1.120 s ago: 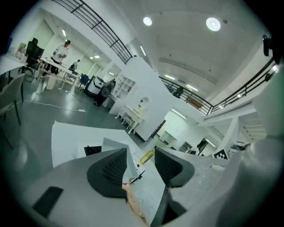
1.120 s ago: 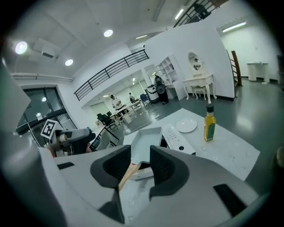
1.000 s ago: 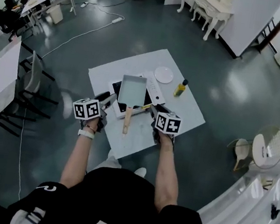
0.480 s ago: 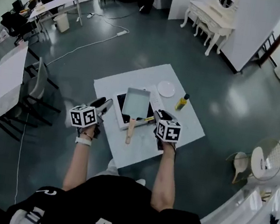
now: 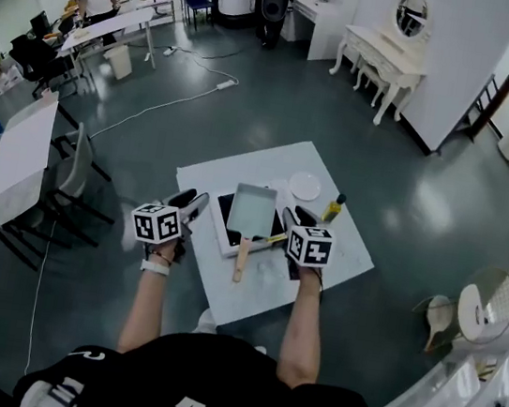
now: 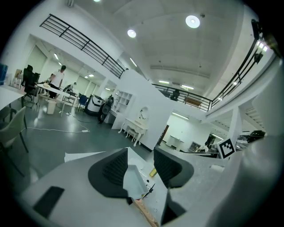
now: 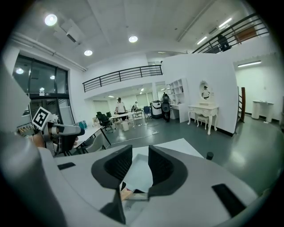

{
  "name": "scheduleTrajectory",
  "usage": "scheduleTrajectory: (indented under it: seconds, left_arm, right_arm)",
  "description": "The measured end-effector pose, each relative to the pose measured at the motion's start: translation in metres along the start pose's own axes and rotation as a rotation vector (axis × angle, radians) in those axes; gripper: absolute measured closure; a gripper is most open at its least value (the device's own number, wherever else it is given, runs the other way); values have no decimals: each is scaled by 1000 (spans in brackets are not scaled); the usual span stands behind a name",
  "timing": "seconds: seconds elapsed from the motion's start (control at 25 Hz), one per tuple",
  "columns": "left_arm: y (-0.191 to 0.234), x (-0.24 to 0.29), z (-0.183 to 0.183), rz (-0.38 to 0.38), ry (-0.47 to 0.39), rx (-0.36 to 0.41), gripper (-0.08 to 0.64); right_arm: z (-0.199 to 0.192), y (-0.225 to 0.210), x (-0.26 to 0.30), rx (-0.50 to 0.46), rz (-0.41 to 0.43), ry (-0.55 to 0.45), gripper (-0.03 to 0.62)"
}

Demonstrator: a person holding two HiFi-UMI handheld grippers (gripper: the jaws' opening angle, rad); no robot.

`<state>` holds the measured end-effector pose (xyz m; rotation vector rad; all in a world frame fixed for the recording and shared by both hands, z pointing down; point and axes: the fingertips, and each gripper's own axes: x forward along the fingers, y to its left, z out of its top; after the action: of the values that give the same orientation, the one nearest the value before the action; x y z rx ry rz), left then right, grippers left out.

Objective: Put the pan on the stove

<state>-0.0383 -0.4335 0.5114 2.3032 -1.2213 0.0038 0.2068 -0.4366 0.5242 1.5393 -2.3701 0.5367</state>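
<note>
Finding the pan [image 5: 252,209] lying on the stove [image 5: 223,212] on the desk [image 5: 266,285], handle [image 5: 241,260] pointing back between both tongs. Holding left tongs [image 5: 194,204] spread and empty; closing right tongs [image 5: 291,217] on nothing, seemingly slightly nearer the handle.

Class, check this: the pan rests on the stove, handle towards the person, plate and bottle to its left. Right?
No: the head view shows the plate and bottle to the right of the pan. The rest holds: pan on the stove, handle towards the person.
</note>
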Motion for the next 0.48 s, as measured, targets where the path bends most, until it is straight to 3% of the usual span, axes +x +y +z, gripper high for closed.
scheduleTrajectory:
  seconds: [0.48]
  left_arm:
    - [1,0,1,0,10,7,400]
  right_arm:
    - [5,3,2,-3,-8,-9,522]
